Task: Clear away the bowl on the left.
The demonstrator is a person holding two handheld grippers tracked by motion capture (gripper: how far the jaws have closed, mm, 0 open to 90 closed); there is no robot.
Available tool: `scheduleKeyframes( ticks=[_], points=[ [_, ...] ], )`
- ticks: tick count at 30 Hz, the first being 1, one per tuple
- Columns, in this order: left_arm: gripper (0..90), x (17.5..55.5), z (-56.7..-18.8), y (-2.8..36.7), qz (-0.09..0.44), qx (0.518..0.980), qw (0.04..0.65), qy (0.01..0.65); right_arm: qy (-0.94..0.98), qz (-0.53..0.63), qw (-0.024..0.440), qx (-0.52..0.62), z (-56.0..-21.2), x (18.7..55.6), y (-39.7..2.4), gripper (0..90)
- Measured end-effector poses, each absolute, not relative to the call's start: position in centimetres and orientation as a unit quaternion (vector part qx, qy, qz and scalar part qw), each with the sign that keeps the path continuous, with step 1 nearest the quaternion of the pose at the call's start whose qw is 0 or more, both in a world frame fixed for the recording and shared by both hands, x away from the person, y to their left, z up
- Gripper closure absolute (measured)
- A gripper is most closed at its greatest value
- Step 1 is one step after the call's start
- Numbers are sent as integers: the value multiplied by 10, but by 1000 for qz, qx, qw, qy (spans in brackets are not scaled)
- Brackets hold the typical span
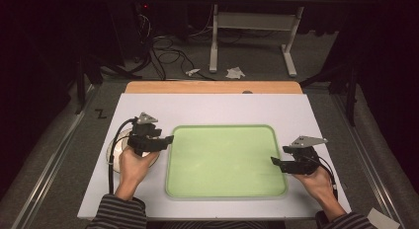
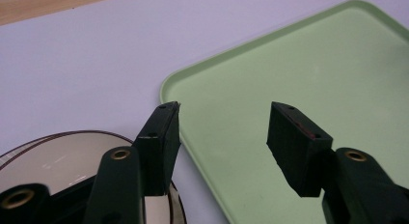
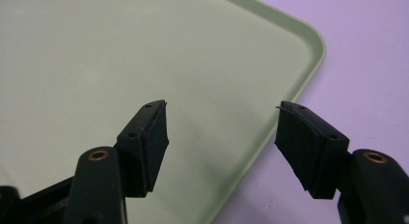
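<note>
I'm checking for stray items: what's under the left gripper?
A round plate on the table, beside the green tray. The gripper and hand hide much of it.

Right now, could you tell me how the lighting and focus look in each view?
High view: the table and green tray are lit, the surroundings fall to near black. Left gripper view: soft overall, with pale glare streaks on the round plate. Right gripper view: even light, the tray's far rim slightly soft.
</note>
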State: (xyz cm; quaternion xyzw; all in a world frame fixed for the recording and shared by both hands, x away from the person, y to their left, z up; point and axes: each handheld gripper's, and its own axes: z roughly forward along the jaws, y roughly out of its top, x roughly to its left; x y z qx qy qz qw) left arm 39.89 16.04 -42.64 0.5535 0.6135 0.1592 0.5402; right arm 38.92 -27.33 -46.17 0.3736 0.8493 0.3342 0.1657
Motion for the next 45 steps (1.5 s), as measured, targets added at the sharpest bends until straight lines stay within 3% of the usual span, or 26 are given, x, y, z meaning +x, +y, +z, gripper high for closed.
scheduleKeyframes(
  ticks=[45],
  points=[
    [456, 408, -429, 218, 210, 505, 508, 665, 845, 324, 166, 391, -464, 392, -273, 378]
  ],
)
